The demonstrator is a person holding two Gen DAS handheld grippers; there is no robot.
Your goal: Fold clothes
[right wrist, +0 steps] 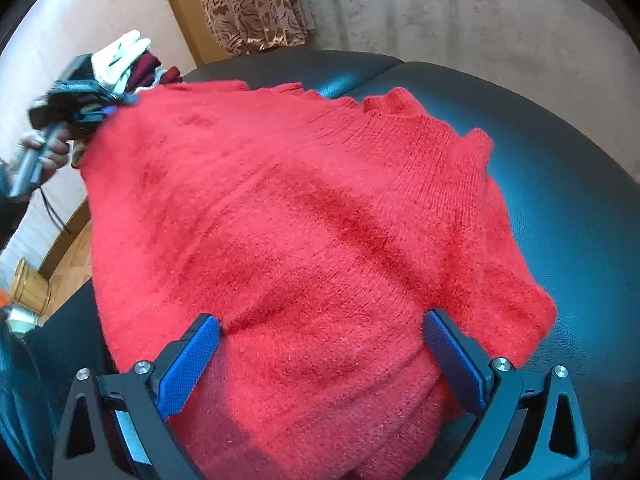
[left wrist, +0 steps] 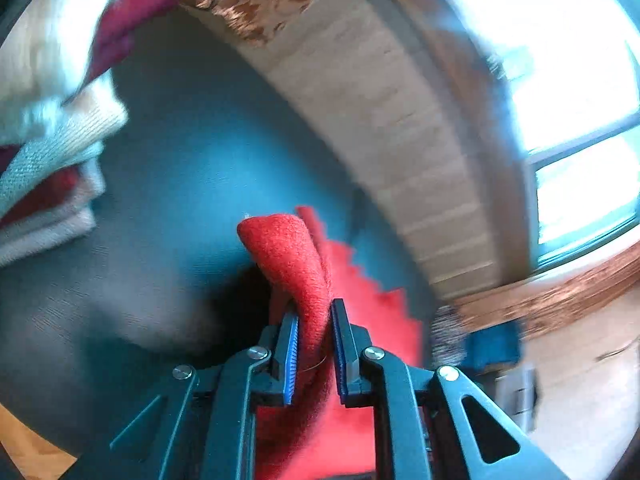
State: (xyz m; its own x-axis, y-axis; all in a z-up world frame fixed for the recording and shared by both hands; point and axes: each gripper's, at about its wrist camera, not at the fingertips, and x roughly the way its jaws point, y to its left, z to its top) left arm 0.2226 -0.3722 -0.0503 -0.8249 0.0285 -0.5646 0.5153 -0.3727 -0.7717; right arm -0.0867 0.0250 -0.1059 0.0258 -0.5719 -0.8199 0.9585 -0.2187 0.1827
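A red knitted sweater (right wrist: 304,208) lies spread across a dark leather seat (right wrist: 560,184). In the left wrist view a fold of the red sweater (left wrist: 288,248) stands up between the blue pads, and my left gripper (left wrist: 314,312) is shut on it. The right wrist view shows the left gripper (right wrist: 106,112) at the sweater's far left corner, with a person's hand (right wrist: 44,152) on its handle. My right gripper (right wrist: 320,324) hovers over the near part of the sweater with its jaws wide apart and the knit bulging between them, unpinched.
A stack of folded white and maroon clothes (left wrist: 52,160) sits on the seat's far left, seen also as the clothes stack (right wrist: 132,60). A patterned brown curtain (right wrist: 248,4), a pale wall and a bright window (left wrist: 560,60) lie beyond. A wooden object (right wrist: 30,284) stands on the floor at left.
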